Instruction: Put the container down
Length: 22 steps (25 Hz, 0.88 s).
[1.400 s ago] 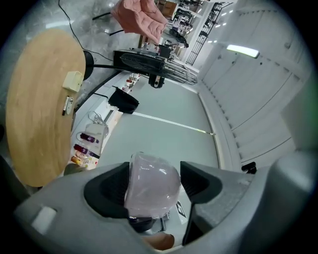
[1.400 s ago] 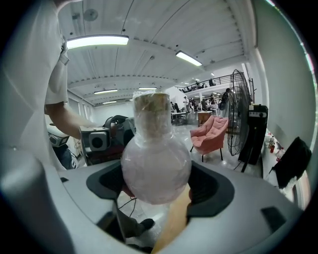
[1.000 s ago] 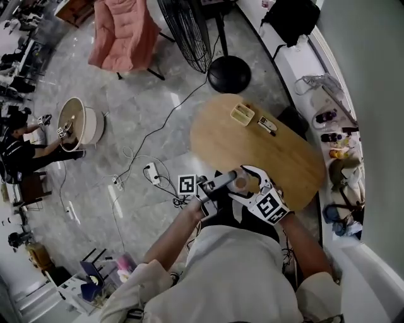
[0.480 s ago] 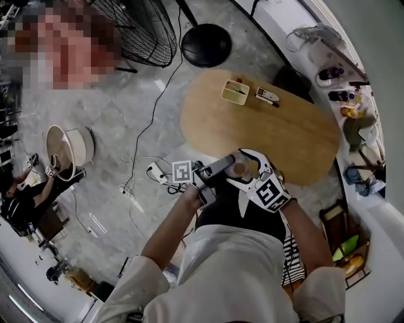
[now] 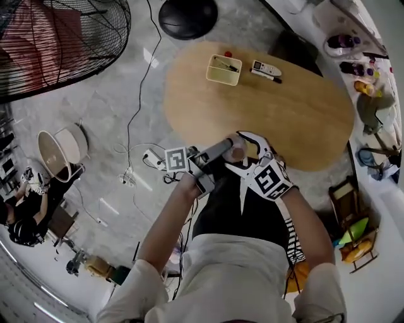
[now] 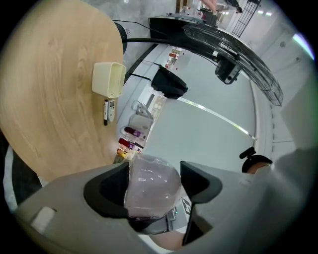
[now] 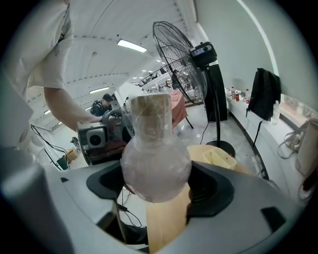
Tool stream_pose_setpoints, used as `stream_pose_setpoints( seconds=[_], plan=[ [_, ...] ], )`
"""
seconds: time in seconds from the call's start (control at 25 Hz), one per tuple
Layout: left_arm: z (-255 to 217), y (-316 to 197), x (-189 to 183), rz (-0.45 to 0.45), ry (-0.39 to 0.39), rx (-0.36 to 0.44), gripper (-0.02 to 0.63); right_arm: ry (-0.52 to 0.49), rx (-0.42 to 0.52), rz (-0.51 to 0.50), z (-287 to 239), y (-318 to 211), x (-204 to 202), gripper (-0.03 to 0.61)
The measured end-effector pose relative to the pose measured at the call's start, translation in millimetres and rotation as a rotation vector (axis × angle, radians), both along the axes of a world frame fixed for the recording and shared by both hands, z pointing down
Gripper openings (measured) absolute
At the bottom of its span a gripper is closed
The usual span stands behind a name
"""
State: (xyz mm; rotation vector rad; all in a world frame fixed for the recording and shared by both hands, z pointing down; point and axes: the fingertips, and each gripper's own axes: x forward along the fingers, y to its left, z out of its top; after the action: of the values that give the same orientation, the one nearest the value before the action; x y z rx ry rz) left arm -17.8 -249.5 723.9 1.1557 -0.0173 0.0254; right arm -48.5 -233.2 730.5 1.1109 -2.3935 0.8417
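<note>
The container (image 5: 238,149) is a small round-bellied clear flask with a cork-coloured top, wrapped in plastic film. It is held in the air over the near edge of the oval wooden table (image 5: 303,120). My left gripper (image 5: 222,151) reaches in from the left and is shut on it. From the right, my right gripper (image 5: 250,149) is also shut on it. In the left gripper view the filmy container (image 6: 150,186) fills the gap between the jaws. In the right gripper view the container's bulb (image 7: 156,166) sits between the jaws with its corked neck upright.
A pale yellow tray (image 5: 224,69), a remote (image 5: 265,67) and a pen lie at the table's far side. A large standing fan (image 5: 57,44) and its round base (image 5: 187,16) stand beyond. Cables and a power strip (image 5: 151,158) lie on the floor at left. Cluttered shelves (image 5: 356,63) line the right.
The head view has swung, so the table now sits higher and larger in frame. Both grippers stay closed on the container at the table's near edge.
</note>
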Motion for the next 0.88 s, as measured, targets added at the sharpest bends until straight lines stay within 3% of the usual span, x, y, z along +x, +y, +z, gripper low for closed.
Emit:
stream_pose_setpoints(
  seconds=[0.24, 0.68, 0.88],
  plan=[
    [71, -9, 2, -0.049, -0.081, -0.025, 0.318, -0.062, -0.026, -0.021, 69, -7, 4, 0.382],
    [179, -17, -12, -0.178, -0.154, -0.064, 0.318, -0.139, -0.085, -0.016, 174, 7, 11, 0.382],
    [213, -11, -15, -0.172, -0.181, -0.057, 0.318, -0.133, -0.096, 0.002, 212, 12, 15, 0.382]
  ],
)
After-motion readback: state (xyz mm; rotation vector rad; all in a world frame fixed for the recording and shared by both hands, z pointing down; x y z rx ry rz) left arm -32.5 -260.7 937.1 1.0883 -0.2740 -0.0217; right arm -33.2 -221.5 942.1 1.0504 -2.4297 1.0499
